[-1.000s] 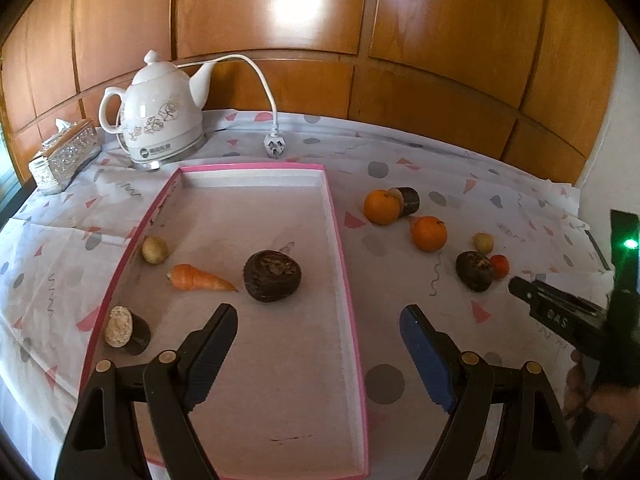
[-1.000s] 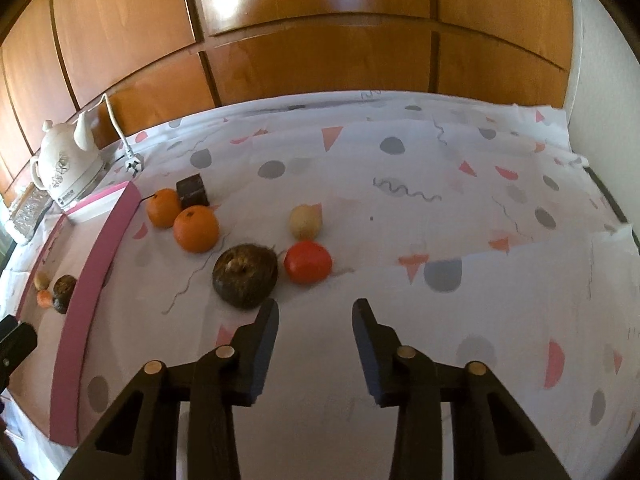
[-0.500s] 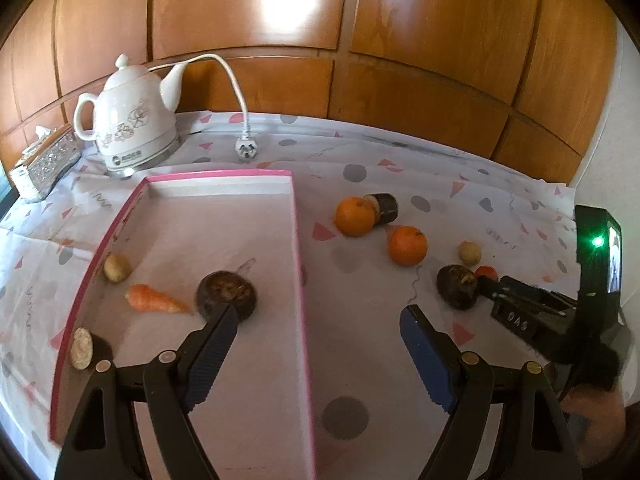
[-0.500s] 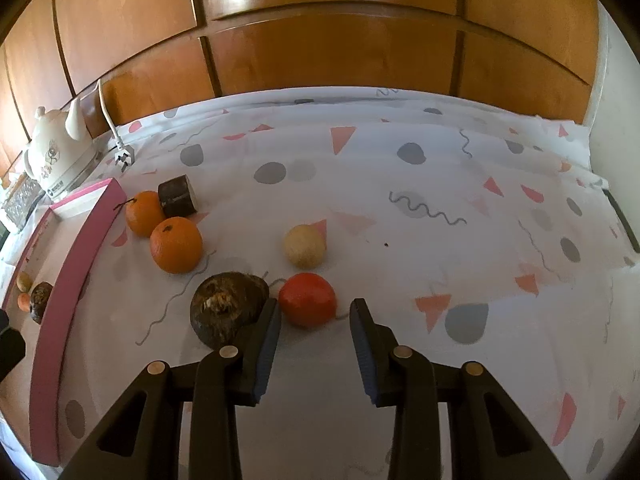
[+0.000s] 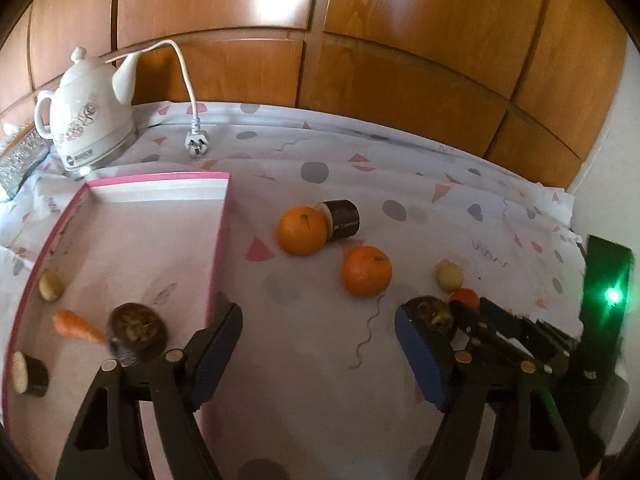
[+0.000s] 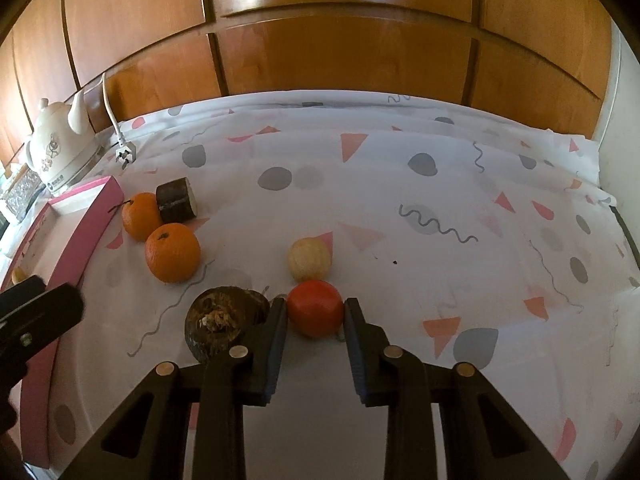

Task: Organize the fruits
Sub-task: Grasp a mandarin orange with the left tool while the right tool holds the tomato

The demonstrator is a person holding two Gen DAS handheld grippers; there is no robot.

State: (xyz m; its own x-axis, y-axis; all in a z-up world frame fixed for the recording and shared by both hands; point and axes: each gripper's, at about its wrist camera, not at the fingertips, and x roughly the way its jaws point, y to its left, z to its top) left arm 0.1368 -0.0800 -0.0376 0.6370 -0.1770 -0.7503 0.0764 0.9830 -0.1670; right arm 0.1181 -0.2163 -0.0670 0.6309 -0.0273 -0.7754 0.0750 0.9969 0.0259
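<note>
My right gripper (image 6: 315, 310) is open with its two fingers on either side of a red-orange fruit (image 6: 316, 307) on the cloth; whether they touch it I cannot tell. A dark brown round fruit (image 6: 220, 320) lies just left of it, a pale yellow ball (image 6: 309, 260) behind it. Two oranges (image 6: 172, 252) (image 6: 140, 216) and a dark cylinder piece (image 6: 176, 199) lie further left. My left gripper (image 5: 316, 344) is open and empty above the cloth beside the pink tray (image 5: 218, 248), which holds a dark round fruit (image 5: 136, 330), a carrot (image 5: 74, 325) and small pieces.
A white kettle (image 5: 86, 120) with its cord and plug (image 5: 196, 146) stands behind the tray. A silver tissue box (image 5: 18, 162) is at far left. A wooden panel wall runs along the back. The tray rim (image 6: 92, 216) is at the left in the right wrist view.
My right gripper moved forward so the red-orange fruit now sits between its fingers. My left gripper moved right, from over the tray to the cloth beside it.
</note>
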